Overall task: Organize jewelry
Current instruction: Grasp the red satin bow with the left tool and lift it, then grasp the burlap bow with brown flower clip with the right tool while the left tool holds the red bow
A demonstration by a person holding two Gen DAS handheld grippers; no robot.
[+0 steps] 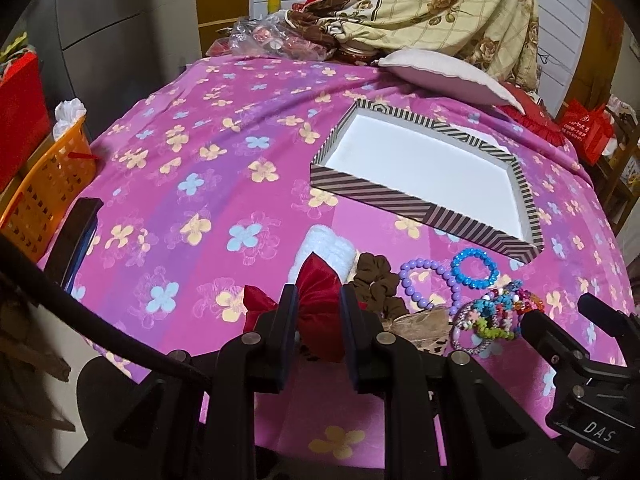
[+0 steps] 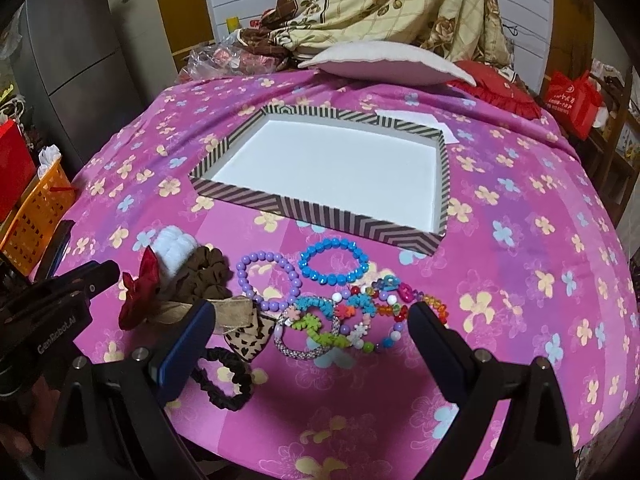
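A striped shallow box (image 1: 416, 200) (image 2: 332, 208) with a white, empty floor lies on the pink flowered cloth. In front of it lie a blue bead bracelet (image 2: 335, 262), a purple bead bracelet (image 2: 267, 280), a heap of colourful bracelets (image 2: 352, 320), a brown scrunchie (image 2: 208, 272), a white scrunchie (image 2: 174, 250), a black scrunchie (image 2: 226, 380) and a leopard bow (image 2: 240, 336). My left gripper (image 1: 318, 304) is closed on a red bow (image 1: 318, 320) (image 2: 138, 300). My right gripper (image 2: 312, 320) is open wide over the colourful bracelets.
An orange basket (image 1: 44, 200) stands off the table's left edge. A pillow (image 2: 384, 62), a plastic bag (image 1: 260, 36) and a flowered blanket (image 2: 380, 4) lie at the far end. A red bag (image 2: 572, 96) stands at the right.
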